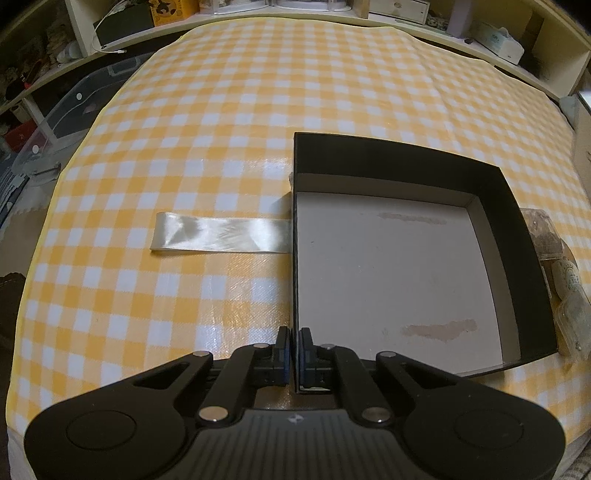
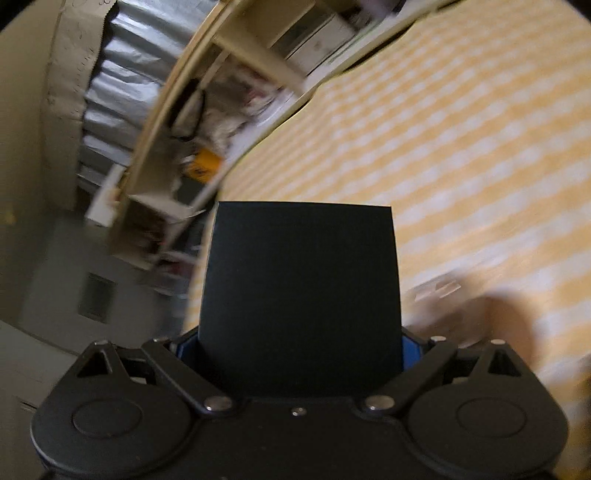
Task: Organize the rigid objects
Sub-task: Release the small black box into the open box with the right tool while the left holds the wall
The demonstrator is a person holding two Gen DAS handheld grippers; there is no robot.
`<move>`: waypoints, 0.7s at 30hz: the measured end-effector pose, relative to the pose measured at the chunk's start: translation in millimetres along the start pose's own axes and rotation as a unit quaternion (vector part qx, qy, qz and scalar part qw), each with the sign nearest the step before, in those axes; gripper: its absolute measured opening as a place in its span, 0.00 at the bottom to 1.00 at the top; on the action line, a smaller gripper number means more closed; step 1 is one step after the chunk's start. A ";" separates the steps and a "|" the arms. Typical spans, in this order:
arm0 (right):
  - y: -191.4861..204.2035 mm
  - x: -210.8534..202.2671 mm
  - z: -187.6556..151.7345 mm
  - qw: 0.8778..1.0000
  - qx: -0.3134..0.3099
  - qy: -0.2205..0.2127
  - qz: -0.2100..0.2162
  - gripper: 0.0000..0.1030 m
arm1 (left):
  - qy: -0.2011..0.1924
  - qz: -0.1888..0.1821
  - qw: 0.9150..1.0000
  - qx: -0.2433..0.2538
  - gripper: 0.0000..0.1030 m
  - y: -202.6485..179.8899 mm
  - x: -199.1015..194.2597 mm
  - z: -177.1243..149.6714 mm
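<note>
Box: a black open box [image 1: 509, 236] with a pale inner floor sits on the right part of the surface, nothing lying inside it.
Ribbon: a pale satin ribbon [image 1: 221, 236] lies flat on the checked cloth, left of the box, its right end meeting the box's left wall.
Surface: a yellow-and-white checked cloth [image 1: 221, 110] covers it; shelves [image 1: 122, 22] with clutter run along the far edge.
Left claw: the left claw [image 1: 294, 347] is pressed together on the near left wall of the box, one finger outside and one inside.
Packets: clear wrapped packets [image 1: 569, 295] lie just beside the box's right wall.
Right claw: the right claw [image 2: 301, 354] is spread wide, with a flat black panel [image 2: 301, 288] standing between its blue pads [image 2: 408, 350] and filling the gap; the pads pinch its two edges.
Right view: the picture is blurred and tilted, with the checked cloth on the right and shelves on the left.
</note>
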State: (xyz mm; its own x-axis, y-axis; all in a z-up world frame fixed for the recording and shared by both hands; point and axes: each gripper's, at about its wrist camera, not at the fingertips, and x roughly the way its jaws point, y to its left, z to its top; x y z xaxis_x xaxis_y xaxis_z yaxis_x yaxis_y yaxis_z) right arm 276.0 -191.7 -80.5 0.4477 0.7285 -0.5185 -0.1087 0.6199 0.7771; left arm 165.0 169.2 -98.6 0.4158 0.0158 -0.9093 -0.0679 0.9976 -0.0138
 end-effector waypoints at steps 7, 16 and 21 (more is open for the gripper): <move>59.5 80.0 -45.8 0.997 0.044 0.032 0.049 0.94 | 0.001 -0.011 1.000 0.000 0.06 5.7 -5.0 -6.6; 78.4 170.6 -78.1 0.996 0.067 0.057 0.024 0.94 | -0.004 -0.023 1.000 -0.016 0.07 16.3 -5.3 -10.9; 68.3 200.8 -92.6 0.994 0.081 0.071 -0.008 0.95 | -0.010 -0.027 0.999 -0.025 0.07 24.8 -6.6 -14.7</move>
State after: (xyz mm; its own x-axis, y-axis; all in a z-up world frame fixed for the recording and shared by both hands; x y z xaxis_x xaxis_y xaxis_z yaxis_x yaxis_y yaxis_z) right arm 276.3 23.9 -164.5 0.3174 0.7599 -0.5673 0.0476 0.5847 0.8099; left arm 147.3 192.8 -99.0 0.4382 -0.0368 -0.8981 -0.0888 0.9925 -0.0840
